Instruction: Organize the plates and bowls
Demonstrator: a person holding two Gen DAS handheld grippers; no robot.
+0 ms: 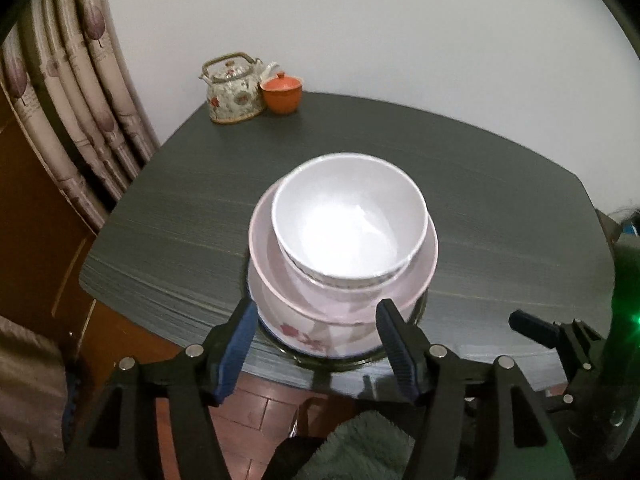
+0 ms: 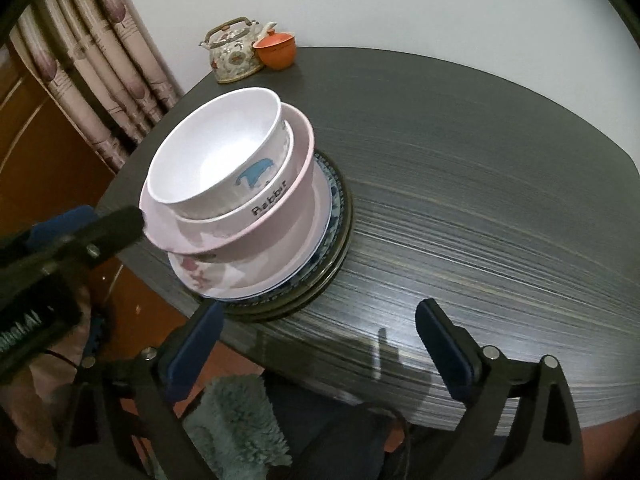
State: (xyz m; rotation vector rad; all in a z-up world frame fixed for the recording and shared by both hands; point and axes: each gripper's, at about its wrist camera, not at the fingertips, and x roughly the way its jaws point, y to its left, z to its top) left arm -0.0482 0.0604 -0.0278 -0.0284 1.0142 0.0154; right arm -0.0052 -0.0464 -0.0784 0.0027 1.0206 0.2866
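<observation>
On a dark grey wood-grain table stands one stack of dishes near the table's left edge. A white bowl sits on top, nested in a second white bowl marked "Rabbit", which sits inside a pink bowl. Under these lie a floral plate, a blue-patterned plate and a dark plate at the bottom. The right gripper hovers at the near table edge with its jaws wide apart and nothing between them. The left gripper's finger reaches in from the left beside the pink bowl's rim. At the far corner a floral teapot touches an orange lidded cup. A patterned curtain hangs behind on the left.
</observation>
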